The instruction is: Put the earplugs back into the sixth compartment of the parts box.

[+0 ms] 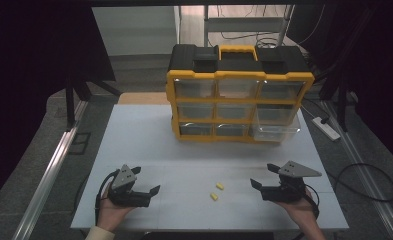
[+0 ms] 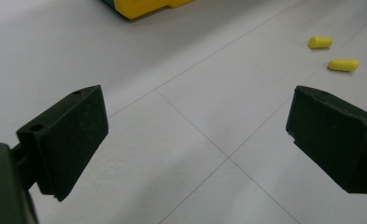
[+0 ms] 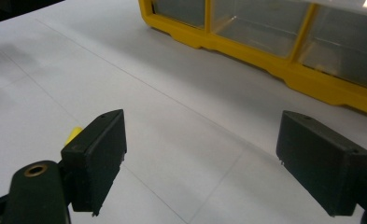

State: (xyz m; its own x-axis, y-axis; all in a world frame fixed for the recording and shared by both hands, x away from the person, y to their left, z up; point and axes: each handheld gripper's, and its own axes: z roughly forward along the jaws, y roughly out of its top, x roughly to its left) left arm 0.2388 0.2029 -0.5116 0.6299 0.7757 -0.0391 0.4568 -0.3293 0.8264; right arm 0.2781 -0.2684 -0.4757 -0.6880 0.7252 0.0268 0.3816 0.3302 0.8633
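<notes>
On the white table [image 1: 134,145], well in front of the yellow-and-black drawer cabinet [image 1: 239,95], two yellow earplugs [image 1: 219,186] lie side by side, close together but not touching, one [image 1: 214,197] a little nearer to me than the other. Measured from that cabinet, both sit out toward my edge of the board, roughly below its middle column of clear drawers. My left gripper [image 1: 145,181] rests low over the table on the near left side of the cabinet, with the earplugs off to its right; its jaws stand wide apart and hold nothing, and in the left gripper view [image 2: 197,140] bare tabletop shows between them while both earplugs [image 2: 320,42] lie farther off at the upper right. My right gripper [image 1: 263,176] sits on the cabinet's near right side, with the earplugs to its left; its jaws are likewise spread and empty. In the right gripper view [image 3: 201,163] one earplug [image 3: 72,134] peeks out just behind the left jaw, and the cabinet's bottom row of drawers runs across the top. The lower-right drawer [image 1: 278,125] of the cabinet stands pulled out toward me
</notes>
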